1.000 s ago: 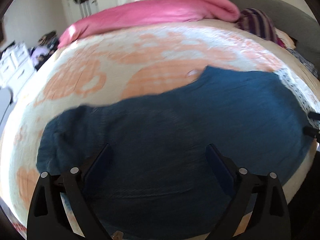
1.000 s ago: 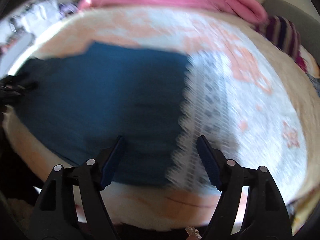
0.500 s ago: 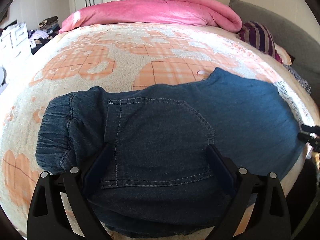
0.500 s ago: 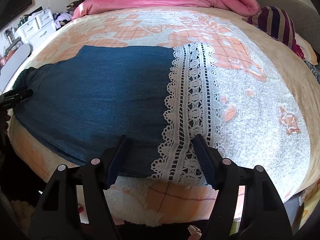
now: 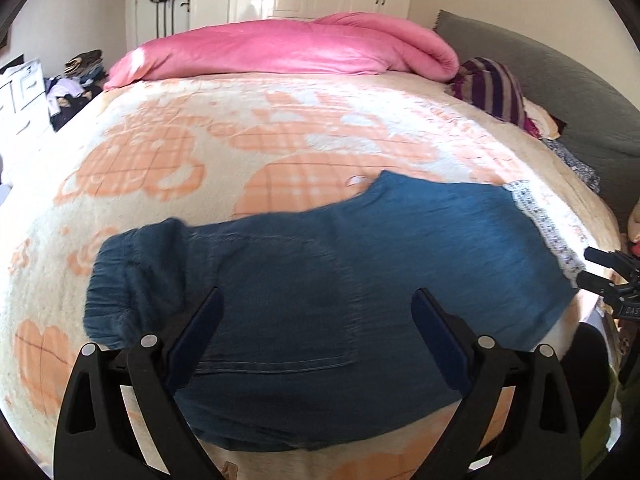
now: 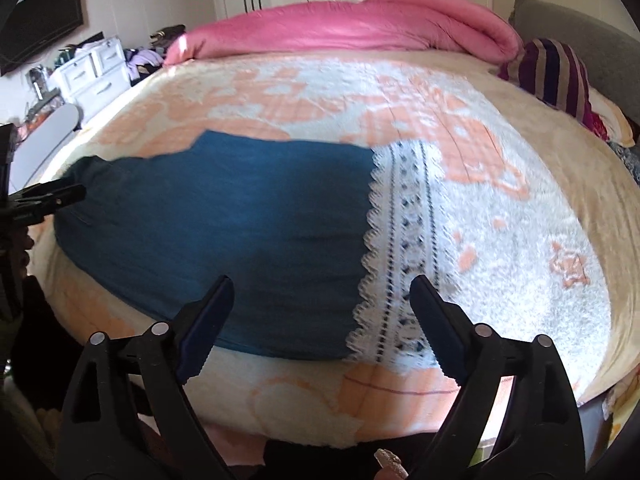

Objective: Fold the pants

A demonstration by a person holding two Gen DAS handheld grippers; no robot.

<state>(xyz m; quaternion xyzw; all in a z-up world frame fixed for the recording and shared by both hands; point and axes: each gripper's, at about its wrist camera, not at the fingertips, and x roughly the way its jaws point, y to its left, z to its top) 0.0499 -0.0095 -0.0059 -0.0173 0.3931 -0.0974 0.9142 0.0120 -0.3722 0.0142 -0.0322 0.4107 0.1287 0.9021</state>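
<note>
Blue denim pants (image 5: 320,280) lie flat across the near edge of the bed, waistband (image 5: 116,288) at the left, white lace hem (image 6: 404,240) at the right. My left gripper (image 5: 316,316) is open and empty, hovering above the back pocket (image 5: 292,320). My right gripper (image 6: 320,300) is open and empty, above the leg end of the pants (image 6: 224,216) by the lace. Each gripper shows at the edge of the other's view: the right one in the left wrist view (image 5: 600,270), the left one in the right wrist view (image 6: 44,200).
The bed has a cream and orange blanket (image 5: 240,140). A pink duvet (image 5: 288,52) lies rolled at the far side. A striped cushion (image 5: 496,88) and grey headboard (image 5: 560,92) are at the right. White drawers (image 6: 92,72) and clutter stand left of the bed.
Both grippers have pulled back and risen a little from the pants, so the bed looks farther away. The pants have not moved. Both grippers stay open.
</note>
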